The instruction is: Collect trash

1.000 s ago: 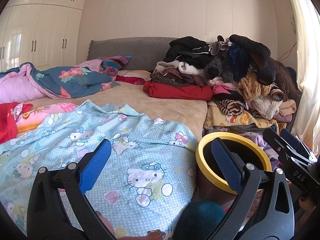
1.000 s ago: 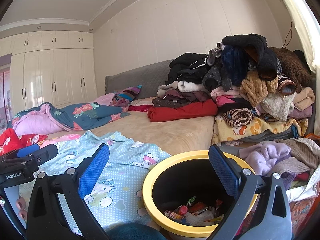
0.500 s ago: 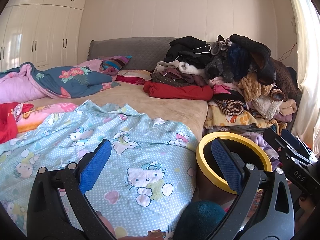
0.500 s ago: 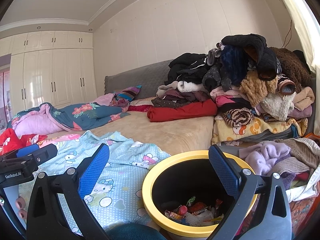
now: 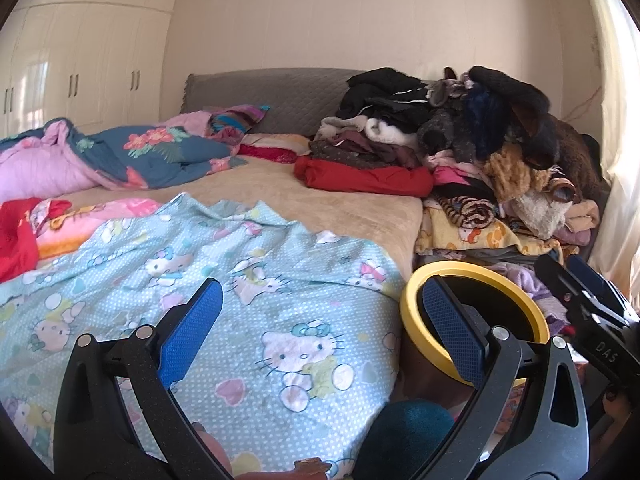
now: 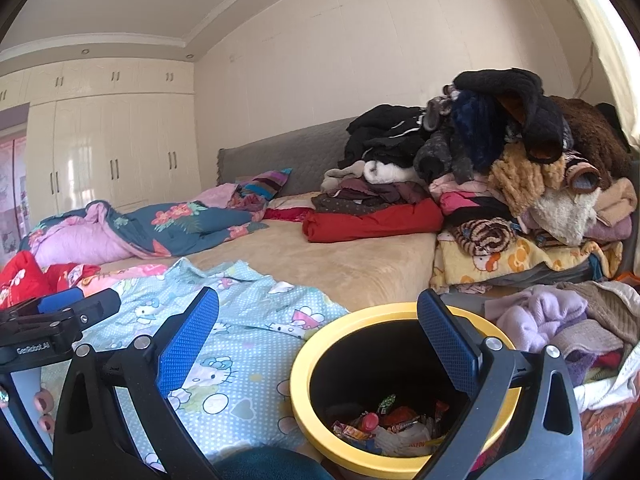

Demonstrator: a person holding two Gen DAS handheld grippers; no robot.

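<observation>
A black bin with a yellow rim (image 6: 304,412) stands at the foot of the bed; wrappers and other trash (image 6: 384,428) lie at its bottom. My right gripper (image 6: 318,344) hovers open over the bin's near side, nothing between its blue pads. In the left wrist view the same bin's rim (image 5: 412,316) shows at right, and my left gripper (image 5: 322,328) hangs open above the light blue cartoon-cat sheet (image 5: 248,280), empty. The right gripper's body (image 5: 592,320) sits at that view's right edge; the left gripper's body (image 6: 52,324) sits at the right wrist view's left edge.
A tall heap of clothes (image 6: 500,176) fills the bed's right side beside the bin. A blue floral quilt (image 6: 152,232) and red cloth (image 6: 24,280) lie at left. White wardrobes (image 6: 100,160) line the far left wall. A person's fingers (image 6: 42,412) show at lower left.
</observation>
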